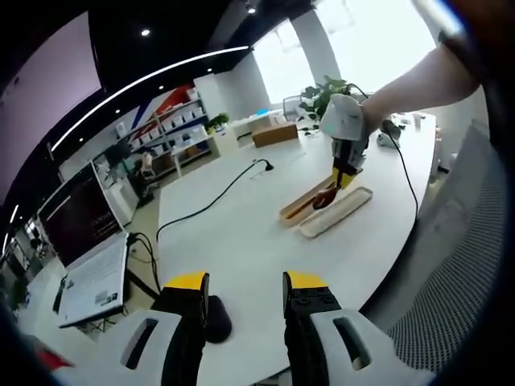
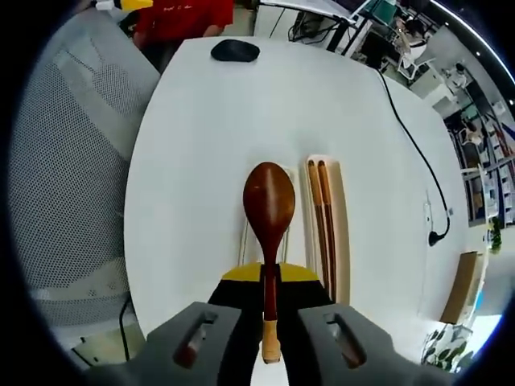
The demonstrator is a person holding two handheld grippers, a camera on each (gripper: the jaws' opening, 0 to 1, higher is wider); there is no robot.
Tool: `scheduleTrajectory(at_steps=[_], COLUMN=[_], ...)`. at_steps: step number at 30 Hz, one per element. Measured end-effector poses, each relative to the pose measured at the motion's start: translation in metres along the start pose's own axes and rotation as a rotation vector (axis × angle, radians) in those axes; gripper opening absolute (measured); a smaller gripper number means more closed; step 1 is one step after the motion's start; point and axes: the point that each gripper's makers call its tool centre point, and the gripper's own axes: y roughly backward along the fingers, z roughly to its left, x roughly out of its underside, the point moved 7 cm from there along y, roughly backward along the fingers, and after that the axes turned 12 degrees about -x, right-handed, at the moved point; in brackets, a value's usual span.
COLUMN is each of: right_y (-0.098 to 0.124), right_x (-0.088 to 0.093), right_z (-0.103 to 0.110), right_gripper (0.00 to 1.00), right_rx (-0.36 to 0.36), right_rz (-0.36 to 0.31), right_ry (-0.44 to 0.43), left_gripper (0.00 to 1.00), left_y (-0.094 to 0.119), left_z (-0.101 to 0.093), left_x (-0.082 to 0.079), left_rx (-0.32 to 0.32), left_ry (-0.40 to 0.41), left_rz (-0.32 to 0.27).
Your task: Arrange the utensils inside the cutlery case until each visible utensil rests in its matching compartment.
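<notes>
My right gripper (image 2: 269,281) is shut on the handle of a brown wooden spoon (image 2: 269,201), which hangs over the pale left section of the cutlery case (image 2: 245,241). Two wooden chopsticks (image 2: 323,229) lie side by side in the case's right wooden section (image 2: 343,233). From the left gripper view, the right gripper (image 1: 343,178) hovers over the case (image 1: 338,213) with the spoon (image 1: 324,198) pointing down at it. My left gripper (image 1: 245,288) stands open near the table's near edge, with nothing between its jaws.
A black mouse (image 1: 216,318) lies by my left gripper, and the mouse (image 2: 235,51) sits at the far table end. A black cable (image 1: 211,201) crosses the white table (image 1: 241,241). Laptop (image 1: 90,249) to the left. Mesh chair (image 2: 72,161) beside the table.
</notes>
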Motion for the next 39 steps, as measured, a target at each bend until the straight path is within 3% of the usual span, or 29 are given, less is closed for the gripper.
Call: scheduleTrajectory(at_steps=[39], right_y=[-0.008], right_x=[-0.001], right_z=[-0.050], right_gripper=[0.01], right_rx=[0.019], right_rz=[0.024], right_ry=[-0.012], left_gripper=[0.37], left_y=[-0.004], left_z=[-0.002], left_x=[0.004], left_rx=[0.019], left_ry=[0.003], left_rz=[0.026])
